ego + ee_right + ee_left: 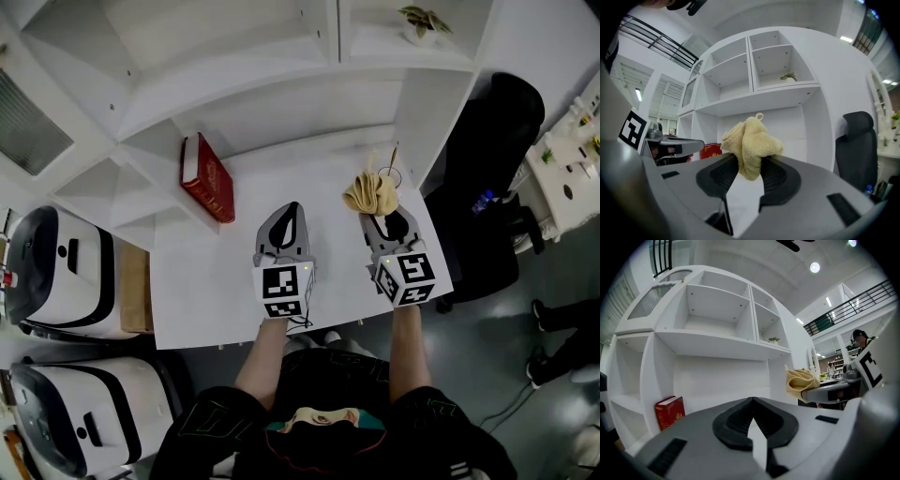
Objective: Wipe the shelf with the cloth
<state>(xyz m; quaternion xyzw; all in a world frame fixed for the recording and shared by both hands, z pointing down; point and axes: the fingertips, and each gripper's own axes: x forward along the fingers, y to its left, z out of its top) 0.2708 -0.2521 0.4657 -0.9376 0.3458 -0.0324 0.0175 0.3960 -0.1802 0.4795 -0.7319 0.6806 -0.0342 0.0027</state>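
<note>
A bunched yellow cloth [371,194] [751,144] [800,380] is clamped in my right gripper [380,214] [749,174], which hovers over the right part of the white desk surface [216,291] in front of the white shelf unit [281,94] [717,341] [754,93]. My left gripper [289,214] [752,416] is shut with nothing in it, held beside the right one over the middle of the surface. Both point toward the lowest shelf bay.
A red book [208,178] [669,411] [708,151] stands at the left of the lowest bay. A small plant [424,21] [788,76] sits on an upper shelf at the right. A black office chair [487,178] [855,150] stands right of the unit; white appliances [66,272] stand at the left.
</note>
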